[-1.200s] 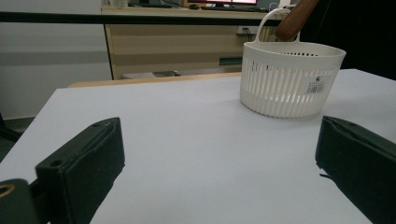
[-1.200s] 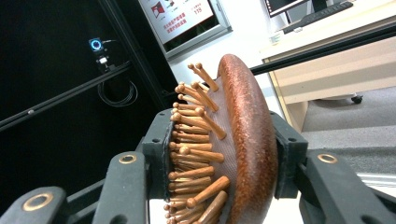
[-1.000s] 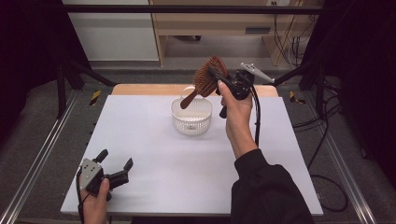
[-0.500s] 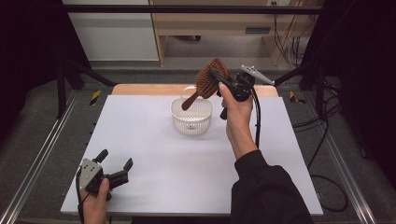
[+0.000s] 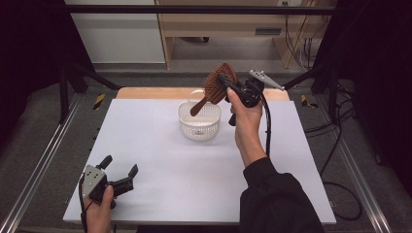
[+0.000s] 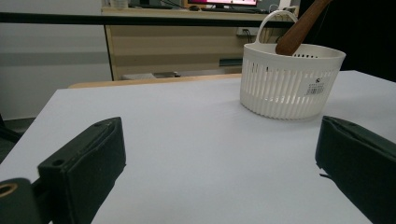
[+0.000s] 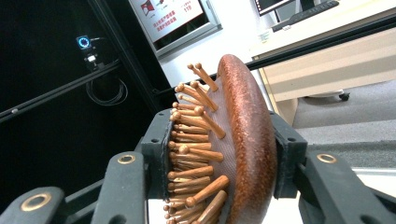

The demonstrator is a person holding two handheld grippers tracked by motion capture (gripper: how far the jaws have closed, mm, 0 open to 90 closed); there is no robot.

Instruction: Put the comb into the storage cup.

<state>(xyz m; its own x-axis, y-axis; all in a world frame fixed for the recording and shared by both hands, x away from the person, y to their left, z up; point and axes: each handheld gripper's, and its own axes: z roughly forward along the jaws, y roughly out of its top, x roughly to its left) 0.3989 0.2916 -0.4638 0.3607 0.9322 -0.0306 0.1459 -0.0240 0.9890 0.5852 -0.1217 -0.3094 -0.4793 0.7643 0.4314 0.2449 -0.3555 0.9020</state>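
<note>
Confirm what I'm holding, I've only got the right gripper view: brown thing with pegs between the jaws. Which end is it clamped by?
Observer: It's a hairbrush. The right gripper clamps its head; the handle hangs free, slanting down.
Operator: Down toward what?
Observer: A white basket on the table. In the left gripper view the handle tip sits at the basket's rim; whether it touches, I can't tell.
Operator: Anything in the basket?
Observer: From the high view its inside looks empty.
Operator: Left side?
Observer: The left gripper rests open at the table's near left corner, well apart from the basket.
</note>
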